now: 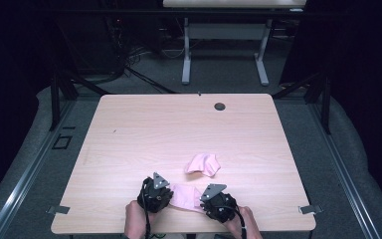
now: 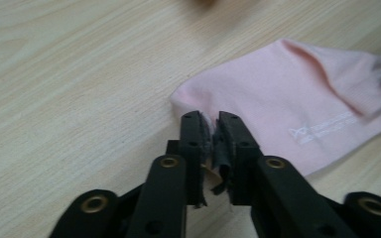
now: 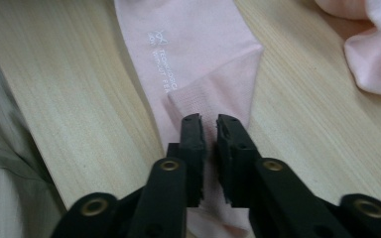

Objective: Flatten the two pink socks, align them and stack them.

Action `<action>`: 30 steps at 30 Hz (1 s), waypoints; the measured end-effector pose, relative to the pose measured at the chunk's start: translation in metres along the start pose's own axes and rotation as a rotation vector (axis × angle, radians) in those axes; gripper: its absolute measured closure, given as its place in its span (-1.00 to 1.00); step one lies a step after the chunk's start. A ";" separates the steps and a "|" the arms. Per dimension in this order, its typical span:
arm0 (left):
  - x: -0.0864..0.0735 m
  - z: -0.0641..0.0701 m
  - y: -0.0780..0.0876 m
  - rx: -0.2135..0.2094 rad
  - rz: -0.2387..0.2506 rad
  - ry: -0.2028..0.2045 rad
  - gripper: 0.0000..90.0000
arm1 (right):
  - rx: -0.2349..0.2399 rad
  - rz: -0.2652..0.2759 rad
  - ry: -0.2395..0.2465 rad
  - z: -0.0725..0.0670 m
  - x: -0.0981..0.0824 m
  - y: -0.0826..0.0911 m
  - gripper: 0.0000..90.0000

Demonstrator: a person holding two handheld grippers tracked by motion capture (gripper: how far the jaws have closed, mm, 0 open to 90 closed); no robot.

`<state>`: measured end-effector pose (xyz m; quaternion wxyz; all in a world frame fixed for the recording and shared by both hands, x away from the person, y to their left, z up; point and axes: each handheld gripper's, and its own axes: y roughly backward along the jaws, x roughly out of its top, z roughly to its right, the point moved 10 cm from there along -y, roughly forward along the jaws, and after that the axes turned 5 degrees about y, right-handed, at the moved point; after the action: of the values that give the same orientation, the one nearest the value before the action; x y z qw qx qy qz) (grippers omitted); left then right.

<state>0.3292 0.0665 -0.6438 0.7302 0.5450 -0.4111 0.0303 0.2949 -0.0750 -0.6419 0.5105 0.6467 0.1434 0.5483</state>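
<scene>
A flat pink sock [image 1: 186, 195] lies near the table's front edge, stretched between my two grippers. My left gripper [image 1: 171, 192] is shut on one end of it; in the left gripper view the jaws [image 2: 212, 125] pinch the rounded edge of the sock [image 2: 287, 104]. My right gripper [image 1: 202, 201] is shut on the other end; in the right gripper view its jaws [image 3: 209, 126] clamp a folded-over ribbed flap of the sock [image 3: 193, 54], beside white printed lettering. A second pink sock [image 1: 204, 164] lies crumpled just beyond the first, also seen as a bunched pink heap [image 3: 377, 54].
The wooden table [image 1: 144, 129] has a round cable hole [image 1: 220, 106] at the back. Metal brackets sit at its front corners [image 1: 59, 209] [image 1: 311, 209]. A white desk frame [image 1: 224, 35] stands behind. A light sleeve [image 3: 5, 173] is close to my right gripper.
</scene>
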 end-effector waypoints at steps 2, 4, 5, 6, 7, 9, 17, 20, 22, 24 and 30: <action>-0.001 0.000 -0.001 0.013 0.000 -0.009 0.97 | 0.005 0.006 -0.005 0.000 0.000 0.001 0.93; -0.001 0.001 0.000 0.021 -0.001 -0.024 0.98 | 0.014 0.026 -0.039 0.001 0.001 0.002 0.94; -0.002 0.001 0.001 0.024 -0.004 -0.024 0.99 | 0.022 0.041 -0.064 0.003 0.001 0.003 0.94; -0.002 0.001 0.001 0.030 0.004 -0.029 0.99 | 0.026 0.048 -0.086 0.004 0.000 0.004 0.94; -0.002 0.001 0.001 0.028 0.004 -0.031 0.99 | 0.036 0.067 -0.119 0.008 0.000 0.007 0.94; -0.004 0.001 0.003 0.022 0.003 -0.034 0.99 | 0.043 0.094 -0.190 0.017 -0.002 0.011 0.94; -0.009 0.002 0.009 0.028 0.027 -0.032 0.99 | 0.060 0.102 -0.416 0.052 -0.017 0.015 0.89; -0.012 0.003 0.013 0.029 0.023 -0.023 0.98 | 0.041 0.095 -0.451 0.061 -0.022 0.013 0.74; -0.016 0.004 0.015 0.022 0.017 -0.009 0.97 | 0.022 0.112 -0.463 0.063 -0.022 0.016 0.64; -0.019 0.004 0.018 0.025 0.014 0.000 0.79 | 0.032 0.126 -0.435 0.059 -0.020 0.020 0.49; -0.008 -0.002 0.028 0.042 0.061 0.022 0.30 | 0.039 0.092 -0.297 0.037 -0.012 0.017 0.34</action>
<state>0.3114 0.0825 -0.6278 0.7219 0.5469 -0.4187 0.0671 0.3159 -0.1101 -0.6299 0.4878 0.7364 0.0474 0.4664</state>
